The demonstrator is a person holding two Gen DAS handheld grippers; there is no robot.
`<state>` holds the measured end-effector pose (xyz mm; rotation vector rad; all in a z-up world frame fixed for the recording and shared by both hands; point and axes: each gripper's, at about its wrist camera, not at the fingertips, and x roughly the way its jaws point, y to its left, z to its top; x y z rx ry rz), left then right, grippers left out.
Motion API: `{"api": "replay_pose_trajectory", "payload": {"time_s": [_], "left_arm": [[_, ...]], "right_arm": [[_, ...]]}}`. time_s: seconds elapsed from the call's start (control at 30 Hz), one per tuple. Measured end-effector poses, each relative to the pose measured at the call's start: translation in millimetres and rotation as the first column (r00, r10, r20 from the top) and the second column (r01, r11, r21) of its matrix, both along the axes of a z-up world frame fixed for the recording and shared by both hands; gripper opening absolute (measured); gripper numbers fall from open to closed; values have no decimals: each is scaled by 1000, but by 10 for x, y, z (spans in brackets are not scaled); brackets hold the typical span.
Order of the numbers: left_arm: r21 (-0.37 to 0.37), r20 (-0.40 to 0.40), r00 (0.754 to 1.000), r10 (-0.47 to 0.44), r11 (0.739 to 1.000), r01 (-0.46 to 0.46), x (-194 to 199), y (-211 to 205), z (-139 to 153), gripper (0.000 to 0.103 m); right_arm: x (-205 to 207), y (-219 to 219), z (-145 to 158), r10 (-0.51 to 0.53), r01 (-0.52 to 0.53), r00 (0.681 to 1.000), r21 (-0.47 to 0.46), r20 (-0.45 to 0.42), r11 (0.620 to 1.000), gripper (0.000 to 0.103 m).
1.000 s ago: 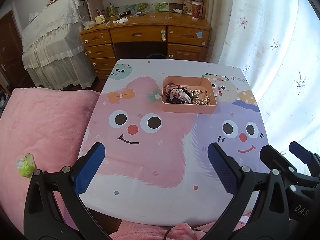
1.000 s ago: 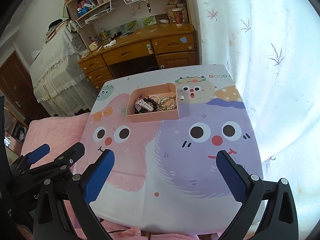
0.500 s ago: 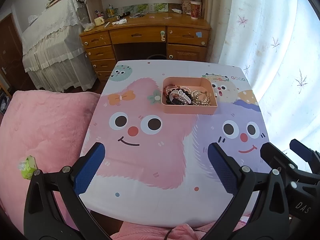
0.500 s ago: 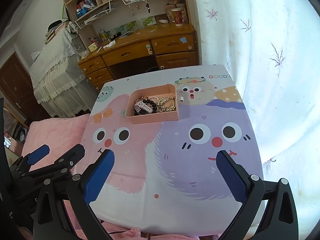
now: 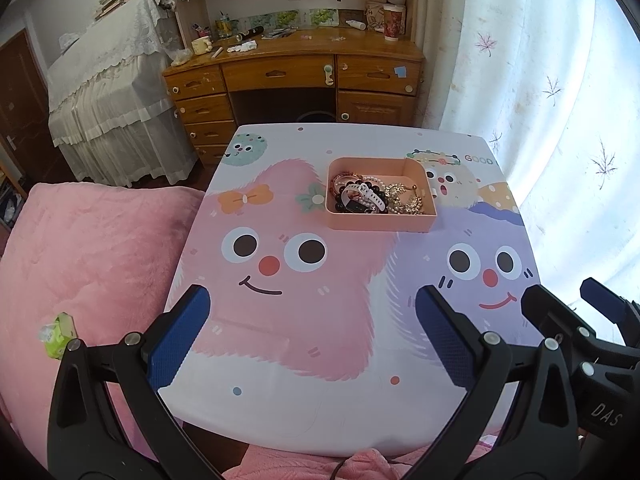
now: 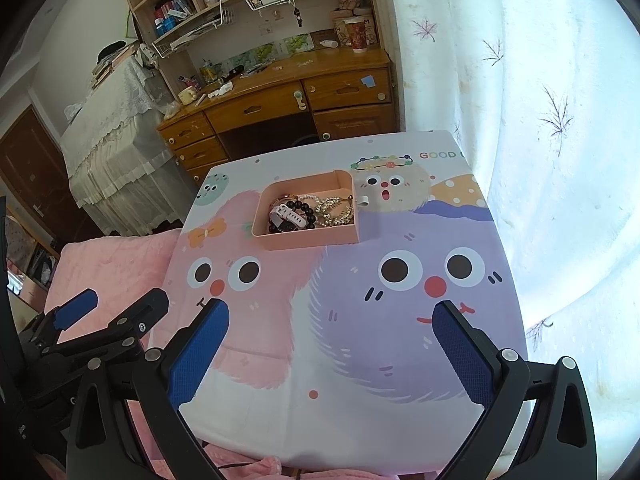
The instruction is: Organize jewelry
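Observation:
A pink tray (image 5: 380, 223) (image 6: 308, 238) sits on the far half of the cartoon-print table (image 5: 320, 360) (image 6: 360, 360). It holds a tangle of jewelry (image 5: 376, 198) (image 6: 310, 212): a white watch, black bead and pearl bracelets, gold pieces. My left gripper (image 5: 310, 334) is open and empty over the table's near edge. My right gripper (image 6: 330, 346) is open and empty, also near the front edge. The right gripper shows at the right edge of the left wrist view (image 5: 568, 312); the left gripper shows at the left edge of the right wrist view (image 6: 112, 312).
A pink bed cover (image 5: 88, 264) lies left of the table, with a green tissue pack (image 5: 60, 334) on it. A wooden desk (image 5: 296, 76) stands beyond the table. A white curtain (image 5: 540, 92) hangs on the right.
Both grippers have drawn back and risen slightly; the tray looks a little farther. Nothing on the table has moved.

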<state>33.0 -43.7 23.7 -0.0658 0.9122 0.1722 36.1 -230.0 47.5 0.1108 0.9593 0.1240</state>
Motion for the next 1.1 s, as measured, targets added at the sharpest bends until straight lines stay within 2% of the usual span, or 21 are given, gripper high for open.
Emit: {"api": "replay_pose_trajectory", "payload": {"time_s": [1.1], "left_arm": [[3,-3,1000,-9,1000,9,2,-9,-4,102]], "right_arm": [[30,15,-20,-4,4,1000,7,-4,1000,103]]}}
